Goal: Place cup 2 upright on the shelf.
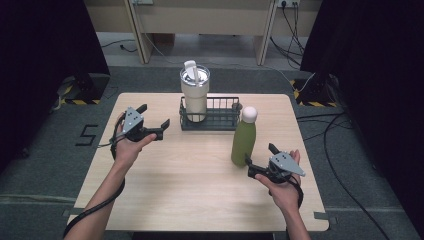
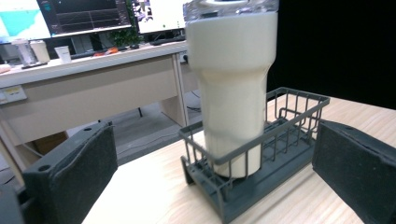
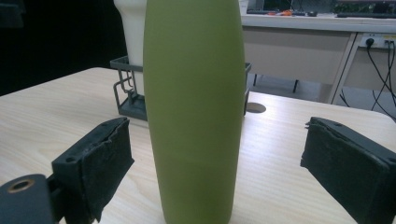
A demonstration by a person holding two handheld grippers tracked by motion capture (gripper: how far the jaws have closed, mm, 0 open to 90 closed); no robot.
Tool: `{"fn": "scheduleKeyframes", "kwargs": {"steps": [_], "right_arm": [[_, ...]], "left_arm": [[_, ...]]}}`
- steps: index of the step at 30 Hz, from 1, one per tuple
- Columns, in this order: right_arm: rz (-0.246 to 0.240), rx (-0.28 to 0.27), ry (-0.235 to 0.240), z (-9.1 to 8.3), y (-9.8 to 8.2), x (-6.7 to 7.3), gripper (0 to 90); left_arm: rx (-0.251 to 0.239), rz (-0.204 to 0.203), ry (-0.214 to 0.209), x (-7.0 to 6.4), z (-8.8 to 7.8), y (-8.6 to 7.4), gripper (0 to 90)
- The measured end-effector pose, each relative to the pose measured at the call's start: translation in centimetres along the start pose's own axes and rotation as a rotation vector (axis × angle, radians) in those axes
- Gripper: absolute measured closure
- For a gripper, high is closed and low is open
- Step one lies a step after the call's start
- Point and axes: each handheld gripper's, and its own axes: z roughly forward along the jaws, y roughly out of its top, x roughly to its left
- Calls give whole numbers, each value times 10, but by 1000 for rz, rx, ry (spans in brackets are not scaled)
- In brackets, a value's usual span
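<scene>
High view: the green bottle (image 1: pixel 243 137) stands upright right of centre on the pale wood desk (image 1: pixel 200 195), just near of the wire rack (image 1: pixel 220 120) holding the cream tumbler (image 1: pixel 194 95). The right tool (image 1: pixel 260 160) is wide open beside it, holding nothing; the left tool (image 1: pixel 152 122) likewise.

Right gripper view: an off-centre close could tip the tall bottle.

Room: grey floor, black curtains.

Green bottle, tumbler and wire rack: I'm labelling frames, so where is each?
green bottle (image 3: pixel 194 107), right gripper view, mid body.
tumbler (image 2: pixel 231 88), left gripper view, cream side wall.
wire rack (image 1: pixel 220 119), high view, bare right half.
</scene>
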Motion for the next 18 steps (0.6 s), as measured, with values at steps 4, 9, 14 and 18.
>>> {"fn": "scheduleKeyframes", "kwargs": {"steps": [4, 9, 14, 18], "right_arm": [[2, -3, 2, 6, 3, 1, 83], [2, -2, 12, 13, 6, 4, 82], [-4, 2, 20, 21, 8, 5, 83], [3, 6, 28, 28, 8, 5, 83]], "left_arm": [[7, -8, 11, 4, -8, -6, 0], [9, -19, 23, 6, -18, -12, 0], [11, -26, 28, 6, -29, -18, 0], [14, -29, 34, 6, -36, -23, 0]]}}
